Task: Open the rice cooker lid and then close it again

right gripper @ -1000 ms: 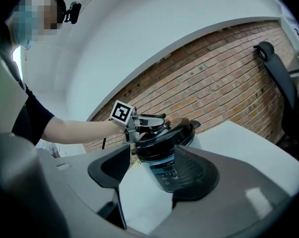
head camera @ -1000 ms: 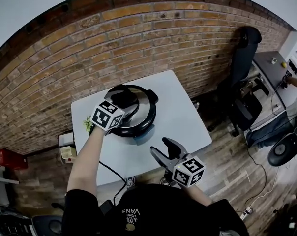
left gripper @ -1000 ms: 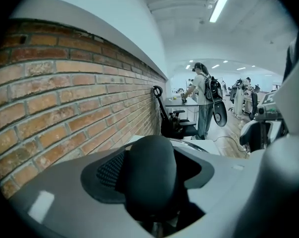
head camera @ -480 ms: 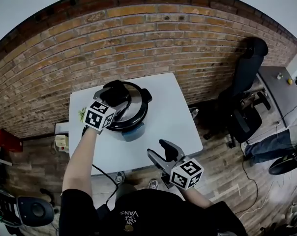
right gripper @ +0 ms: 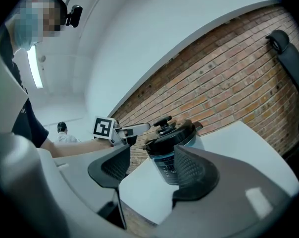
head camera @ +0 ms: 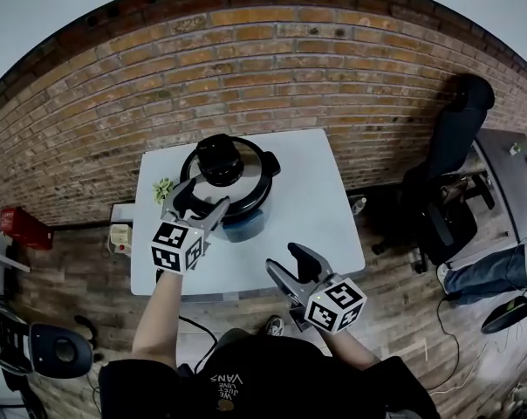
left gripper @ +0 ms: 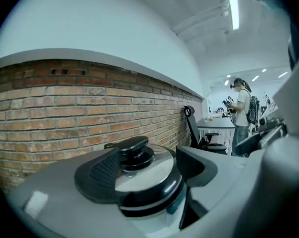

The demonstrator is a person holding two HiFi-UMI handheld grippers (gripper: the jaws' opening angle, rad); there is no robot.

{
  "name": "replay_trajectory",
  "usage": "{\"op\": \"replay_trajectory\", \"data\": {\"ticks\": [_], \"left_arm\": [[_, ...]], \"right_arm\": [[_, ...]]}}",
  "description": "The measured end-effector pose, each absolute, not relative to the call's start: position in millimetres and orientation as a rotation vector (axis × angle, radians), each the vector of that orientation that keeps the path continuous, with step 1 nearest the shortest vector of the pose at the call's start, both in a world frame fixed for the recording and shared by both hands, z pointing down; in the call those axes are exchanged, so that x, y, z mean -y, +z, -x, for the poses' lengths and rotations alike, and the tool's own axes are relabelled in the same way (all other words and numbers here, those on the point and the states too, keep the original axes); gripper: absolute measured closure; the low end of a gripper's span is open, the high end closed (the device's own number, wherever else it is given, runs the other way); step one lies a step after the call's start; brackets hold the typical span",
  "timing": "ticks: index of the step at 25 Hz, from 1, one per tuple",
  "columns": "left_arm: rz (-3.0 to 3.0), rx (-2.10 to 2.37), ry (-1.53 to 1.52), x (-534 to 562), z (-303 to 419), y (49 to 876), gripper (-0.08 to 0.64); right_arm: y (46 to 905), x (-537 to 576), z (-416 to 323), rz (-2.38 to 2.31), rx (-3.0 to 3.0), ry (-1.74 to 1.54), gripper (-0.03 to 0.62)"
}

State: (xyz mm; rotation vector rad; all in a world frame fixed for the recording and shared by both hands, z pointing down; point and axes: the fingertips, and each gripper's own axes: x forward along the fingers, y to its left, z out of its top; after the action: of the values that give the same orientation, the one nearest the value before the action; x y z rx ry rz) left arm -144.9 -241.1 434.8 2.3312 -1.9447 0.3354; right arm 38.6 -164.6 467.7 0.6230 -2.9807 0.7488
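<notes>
In the head view, the rice cooker (head camera: 250,195) stands toward the back-left of the white worktop (head camera: 320,208), with its lid (head camera: 224,166) down and seated. Your left tool (head camera: 196,202) sits at the cooker's near-left side and points away from you at it. Your right tool (head camera: 291,267) hangs over the worktop's front edge, well apart from the cooker. So your left hand is the nearer one, and the middle of the lid lies ahead of it and slightly to its right.

In the left gripper view, the jaws stand wide and released. They have just been opening, and nothing is pressed between them. The lid fills the gap ahead. Its black handle (left gripper: 132,145) is a short bar whose long axis runs across the view, tilted up to the right. It is near but clear of both pads.

In the right gripper view, these jaws are also spread and empty. The cooker shows beyond them across bare worktop, with your left tool just beside it on its left.
</notes>
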Motion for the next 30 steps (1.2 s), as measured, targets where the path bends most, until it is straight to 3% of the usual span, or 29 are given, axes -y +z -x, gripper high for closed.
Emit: {"op": "replay_trajectory", "data": {"ticks": [5,16,24,28,30], "left_arm": [[-2.247,2.034,0.128,189.1,136.9,430.8,0.221],[-2.17,2.091,0.062,72.5,117.6,445.4,0.232],[-2.176,2.109,0.037,-3.6,94.7,451.5,0.518],[-2.167,2.106,0.025,-30.0,83.5,457.6,0.554],[-2.162,2.111,0.024,-40.3,80.0,459.3,0.558]], "right_arm": [[460.4,154.7,-34.7,-0.598,3.017,0.735,0.324],[454.3,95.5,-22.3,-0.588,2.998,0.633,0.339],[453.2,39.3,-31.2,-0.612,2.997,0.573,0.497],[456.2,19.1,-39.9,-0.628,2.998,0.553,0.585],[459.0,11.2,-41.6,-0.629,2.987,0.546,0.586]]}}
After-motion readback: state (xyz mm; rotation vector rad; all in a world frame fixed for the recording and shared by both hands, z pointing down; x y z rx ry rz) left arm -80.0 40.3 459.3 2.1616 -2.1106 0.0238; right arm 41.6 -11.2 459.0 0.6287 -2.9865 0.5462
